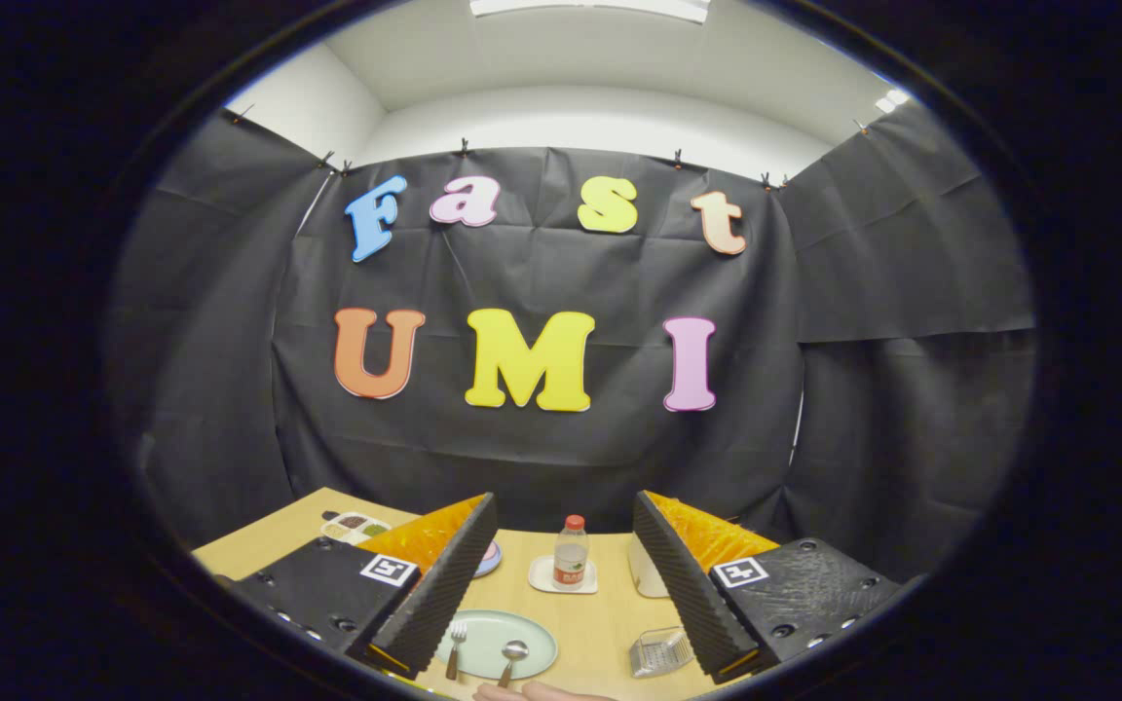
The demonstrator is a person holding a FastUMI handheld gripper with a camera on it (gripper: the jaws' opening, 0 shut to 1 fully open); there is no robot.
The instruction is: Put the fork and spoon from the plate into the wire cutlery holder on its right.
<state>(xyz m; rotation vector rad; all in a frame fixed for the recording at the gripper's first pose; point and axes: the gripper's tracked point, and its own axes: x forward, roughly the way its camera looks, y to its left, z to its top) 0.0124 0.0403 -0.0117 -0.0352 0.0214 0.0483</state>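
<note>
— Where is the claw (561, 594)?
— Up above the table (600, 623); its fingers are spread wide apart and hold nothing.
— And the fork (456, 648) and spoon (511, 659)?
— Both lie side by side on the plate (534, 635), between the fingers and down below them; the fork is on the left.
— The wire holder (658, 650)?
— Right of the plate, by the right finger; a bottle (571, 552) stands on a small dish (546, 580) farther ahead; a hand (532, 693) peeks in nearest.
</note>
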